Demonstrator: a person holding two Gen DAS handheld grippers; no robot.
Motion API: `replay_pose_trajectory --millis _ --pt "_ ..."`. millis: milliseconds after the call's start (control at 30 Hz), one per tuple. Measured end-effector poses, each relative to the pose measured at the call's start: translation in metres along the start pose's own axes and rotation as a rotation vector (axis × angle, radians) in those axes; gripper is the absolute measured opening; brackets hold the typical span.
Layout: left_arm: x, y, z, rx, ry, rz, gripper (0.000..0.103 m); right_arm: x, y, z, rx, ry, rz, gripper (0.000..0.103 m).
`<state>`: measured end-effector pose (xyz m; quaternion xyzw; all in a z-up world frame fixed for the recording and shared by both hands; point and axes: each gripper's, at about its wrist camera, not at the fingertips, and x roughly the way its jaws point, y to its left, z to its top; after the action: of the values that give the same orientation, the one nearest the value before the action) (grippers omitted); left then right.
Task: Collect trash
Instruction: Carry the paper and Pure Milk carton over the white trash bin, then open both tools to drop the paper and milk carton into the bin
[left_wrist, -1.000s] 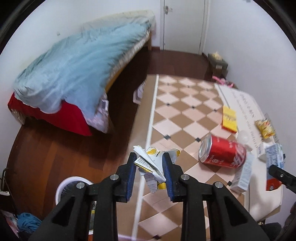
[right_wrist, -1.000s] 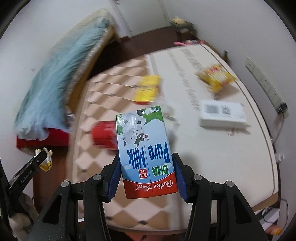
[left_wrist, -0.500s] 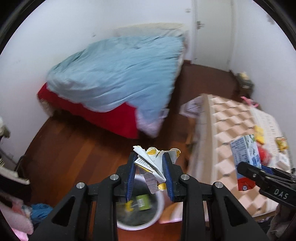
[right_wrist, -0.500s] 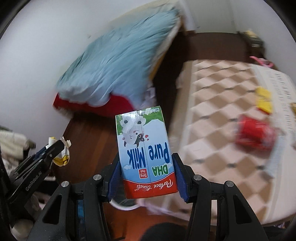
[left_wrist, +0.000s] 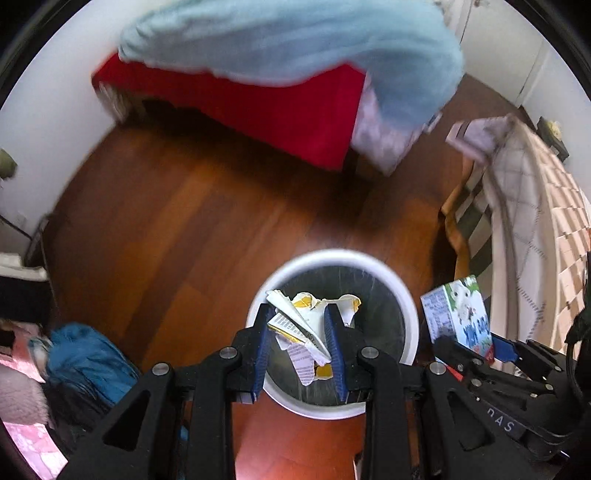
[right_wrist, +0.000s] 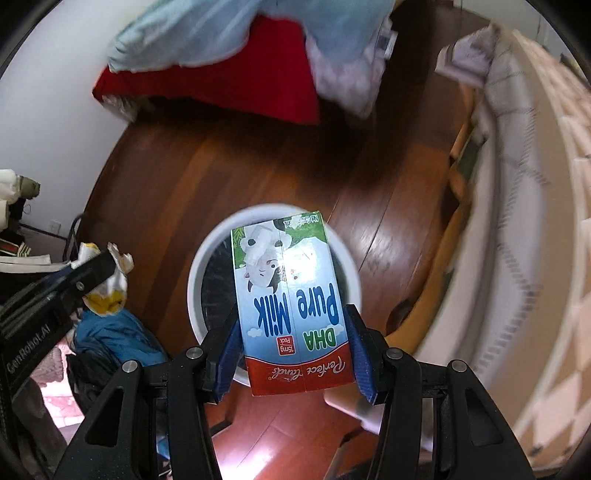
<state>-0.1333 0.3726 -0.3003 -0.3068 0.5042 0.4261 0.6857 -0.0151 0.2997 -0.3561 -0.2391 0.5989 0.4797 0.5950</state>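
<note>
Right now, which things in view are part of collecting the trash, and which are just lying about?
Part of the job:
crumpled wrapper in the left tongs
milk carton in the right tongs
white bin

Lying about:
blue blanket
red sheet
blue cloth

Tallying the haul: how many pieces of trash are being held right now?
2. A crumpled wrapper in the left hand-held gripper and a milk carton in the right hand-held gripper, both above the bin.

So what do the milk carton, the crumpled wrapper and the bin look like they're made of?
Milk carton: glossy printed paperboard, going by its sharp folds and sheen. Crumpled wrapper: thin printed paper or paper-backed film, as it holds stiff creases and torn edges. Bin: smooth white rim, probably plastic; the dark streaky lining could be a bag.
</note>
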Motion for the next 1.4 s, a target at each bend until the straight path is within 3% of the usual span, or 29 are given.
replay_pose_trajectory --millis 267,300,367,400,433,567,733,1100,1400 --pt "0.027 0.015 -0.005 -0.064 0.111 -0.096 0.027 0.033 0.009 0.007 0.003 0.062 0.030 0.055" --pt "0.028 0.018 -0.005 -0.075 0.118 -0.095 0.033 0.035 0.008 0.008 0.002 0.070 0.030 0.057" --pt "0.024 0.027 -0.007 -0.080 0.120 -0.073 0.066 0.041 0.006 0.011 0.008 0.082 0.025 0.082" --pt "0.021 0.032 -0.008 -0.087 0.107 -0.056 0.089 0.042 0.005 0.009 0.012 0.084 0.022 0.093" --pt "0.017 0.036 -0.010 -0.093 0.092 -0.038 0.095 0.041 0.000 0.009 0.011 0.081 0.021 0.094" --pt "0.010 0.047 -0.019 -0.097 0.073 0.039 0.098 0.039 0.003 0.005 -0.007 0.082 -0.023 0.103" --pt "-0.007 0.053 -0.035 -0.101 0.037 0.097 0.100 0.030 0.013 -0.003 -0.053 0.068 -0.062 0.103" --pt "-0.054 0.047 -0.064 -0.105 -0.022 0.119 0.100 -0.036 0.026 -0.041 -0.087 -0.026 -0.077 0.103" --pt "-0.117 0.037 -0.090 -0.096 -0.130 0.127 0.100 -0.111 0.027 -0.074 -0.114 -0.151 -0.048 0.103"
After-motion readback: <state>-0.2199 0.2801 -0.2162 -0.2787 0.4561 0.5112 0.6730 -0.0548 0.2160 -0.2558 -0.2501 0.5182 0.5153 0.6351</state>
